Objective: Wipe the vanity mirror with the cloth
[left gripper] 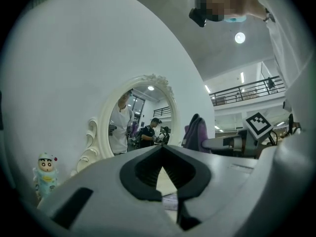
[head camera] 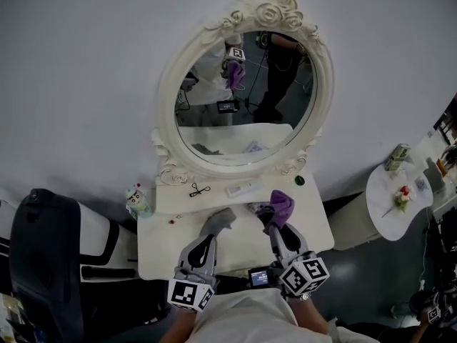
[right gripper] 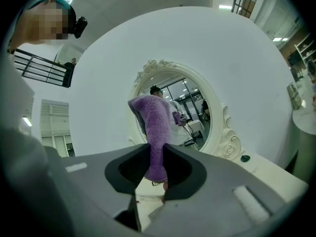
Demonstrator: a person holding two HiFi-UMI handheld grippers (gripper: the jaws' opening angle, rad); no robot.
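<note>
One purple cloth [right gripper: 153, 122] was pinched in the right tongs [right gripper: 157, 149]. The right gripper view showed its lower end squeezed between the two tips, with the rest standing up above them in a tall fold. The left tongs [left gripper: 162, 148] were pressed together at the tips, with nothing between them.

Both tongs reached in from the near edge of the white table [head camera: 161, 252], the left one beside the right one and apart from it. The cloth hung over the middle of the table, right of centre and short of the far edge. It was clear of the glass.

The oval mirror [head camera: 246, 95], in an ornate white frame with rosettes on top, stood upright at the far edge. Its glass reflected the cloth near the top.

- Ledge at the mirror's foot: a small black tool [head camera: 199, 189] lay left of centre.
- A white tube [head camera: 239, 189] lay near the middle.
- A dark round piece [head camera: 299, 181] lay toward the right end.
- A cartoon figurine [head camera: 137, 200] stood upright at the far left corner of the table.
</note>
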